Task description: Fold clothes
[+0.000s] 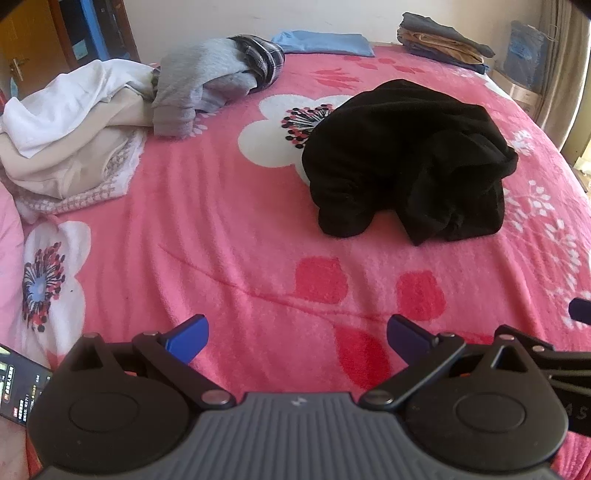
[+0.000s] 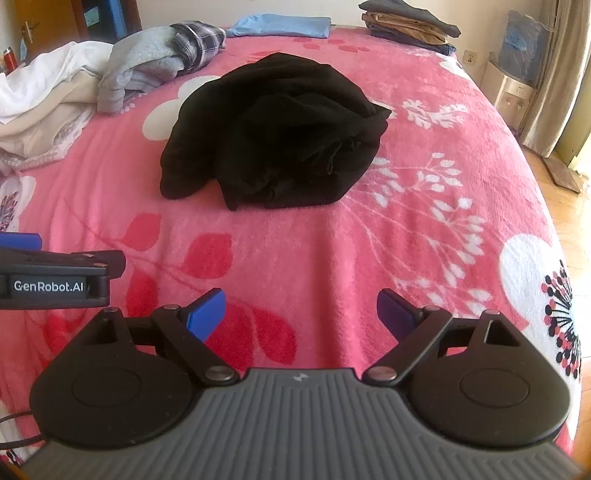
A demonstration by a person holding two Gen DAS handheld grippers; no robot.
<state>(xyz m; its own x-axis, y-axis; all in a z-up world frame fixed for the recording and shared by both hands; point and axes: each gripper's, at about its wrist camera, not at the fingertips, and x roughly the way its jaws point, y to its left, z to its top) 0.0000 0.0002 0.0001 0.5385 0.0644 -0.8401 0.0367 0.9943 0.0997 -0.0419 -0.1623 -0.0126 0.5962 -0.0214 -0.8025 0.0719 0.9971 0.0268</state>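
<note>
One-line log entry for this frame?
stage: pre-grasp | left gripper: open, empty | right gripper: open, empty | black garment: crumpled, untouched

- A bed fills the room's middle, spread with a pink floral blanket (image 2: 424,229) showing big white blossoms and red leaves.
- Behind it runs a pale plain wall (image 1: 332,14), lit softly.
- Far left, a wooden door (image 1: 22,44) with a metal handle, and blue shelving (image 1: 92,33) beside it.
- Over on the right, a beige curtain (image 2: 557,74) hangs down, daylight coming in bright at its edge.
- Below that, warm wooden floor (image 2: 554,177) catching sun.
- A white water dispenser (image 2: 511,98) stands by the wall, a blue bottle (image 2: 521,48) on top, a wall socket (image 2: 470,57) just beside.
</note>
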